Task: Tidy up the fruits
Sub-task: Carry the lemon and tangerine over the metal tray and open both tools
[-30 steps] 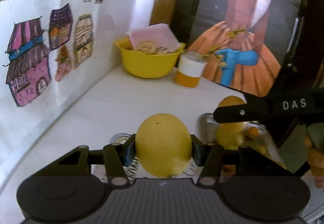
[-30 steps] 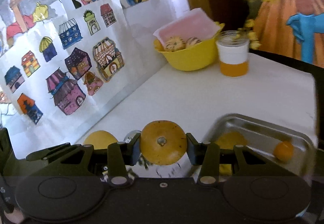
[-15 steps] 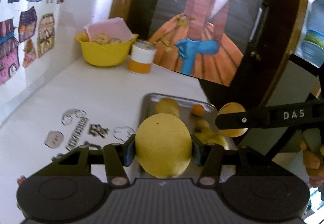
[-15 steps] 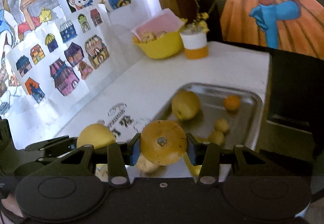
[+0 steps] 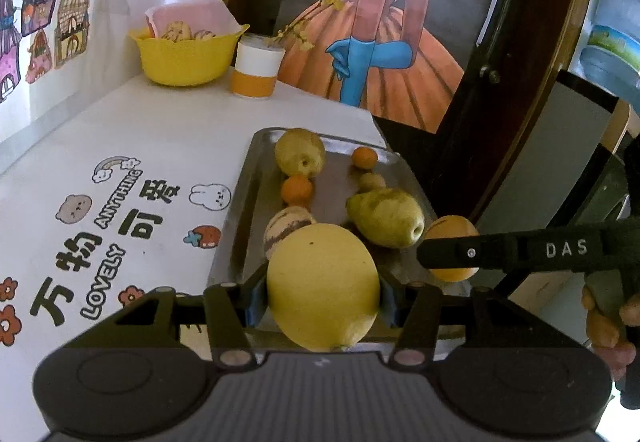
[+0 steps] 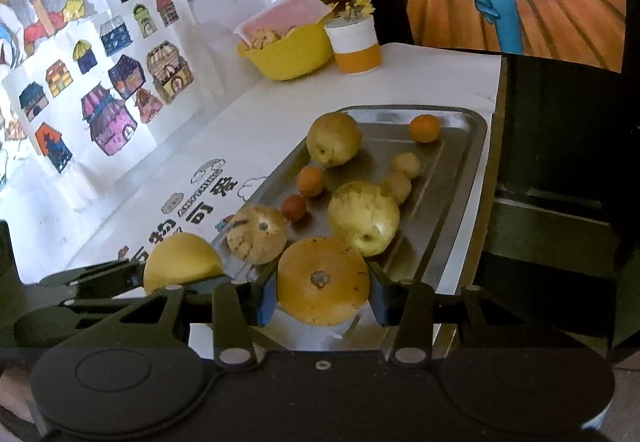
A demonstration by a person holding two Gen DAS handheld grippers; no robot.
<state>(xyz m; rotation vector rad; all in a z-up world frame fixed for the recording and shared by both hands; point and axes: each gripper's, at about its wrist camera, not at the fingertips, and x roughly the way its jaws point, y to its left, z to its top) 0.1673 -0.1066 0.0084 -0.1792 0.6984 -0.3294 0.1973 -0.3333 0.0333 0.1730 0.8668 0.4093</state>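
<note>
Fruits on both sides here: the left gripper [image 5: 323, 288] has its jaws clamped on a big yellow lemon [image 5: 323, 286], and the right gripper [image 6: 322, 280] squeezes an orange [image 6: 323, 280], stem end facing the camera. Both hang over the near end of the metal tray [image 6: 460, 178], which sits on the white counter [image 5: 168, 130] already carrying pears, small oranges and a striped melon [image 6: 257, 234]. The smart play, by my read: lower each piece into a bare patch, clear of the pear [image 6: 363, 217], and release only once it touches steel so nothing rolls.
</note>
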